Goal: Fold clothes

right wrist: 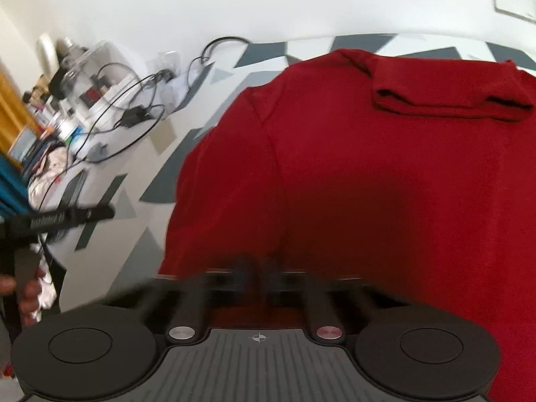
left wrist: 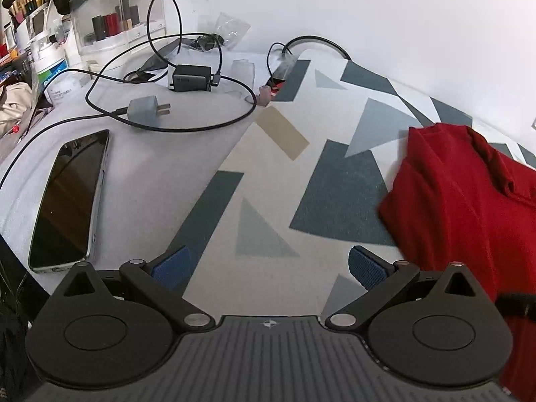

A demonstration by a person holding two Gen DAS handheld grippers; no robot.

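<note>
Closed right gripper (right wrist: 259, 276) over red garment (right wrist: 368, 167); cosmetics fill clear organizer (left wrist: 110, 16).

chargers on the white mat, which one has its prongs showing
The small grey plug, lying with two bare prongs pointing right; the black adapter behind it shows none.

Phone (left wrist: 68, 201), two chargers (left wrist: 191, 78) with cables, cosmetics organiser (left wrist: 117, 16) on patterned cloth (left wrist: 278, 181)
</note>
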